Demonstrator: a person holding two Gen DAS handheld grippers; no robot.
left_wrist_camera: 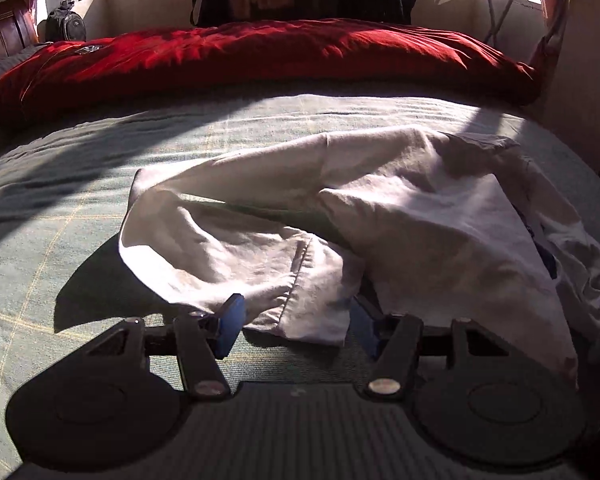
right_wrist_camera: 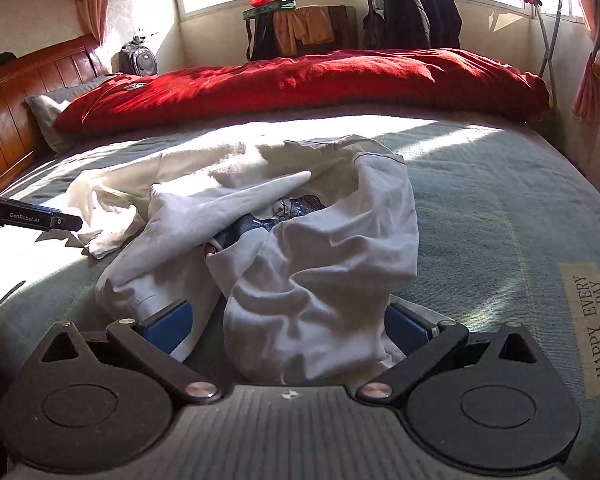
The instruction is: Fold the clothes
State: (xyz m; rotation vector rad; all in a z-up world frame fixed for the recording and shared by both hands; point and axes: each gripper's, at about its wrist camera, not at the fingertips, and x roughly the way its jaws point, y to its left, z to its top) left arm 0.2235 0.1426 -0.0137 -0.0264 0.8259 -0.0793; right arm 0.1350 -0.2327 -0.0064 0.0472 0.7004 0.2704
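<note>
Both jaws are standing wide apart: your left gripper [left_wrist_camera: 296, 326] is spreading its blue pads [left_wrist_camera: 229, 326] around a hemmed edge of the white T-shirt [left_wrist_camera: 380, 216] without pinching it, and your right gripper [right_wrist_camera: 288, 330] is sitting likewise parted, with a bunched fold of the same shirt draping down between its fingers [right_wrist_camera: 168, 326]. You are keeping both tools low over the grey-green bedspread [right_wrist_camera: 500, 216], where the shirt is lying crumpled near the bed's middle, partly in sun, partly in shadow. From the right wrist view a blue printed graphic [right_wrist_camera: 296, 208] is showing inside the folds, and a twisted sleeve is poking up across it. Your left gripper is also showing at that view's left edge, its tip hovering just beside the shirt's far hem. A red quilt [right_wrist_camera: 300, 80] is lying rolled along the far side of the bed, well apart from the shirt. A label [right_wrist_camera: 590, 324] reading "HAPPY EVERY DAY" is sitting on the bedspread to the right. Dark jackets [right_wrist_camera: 412, 12] are hanging at the window behind.
</note>
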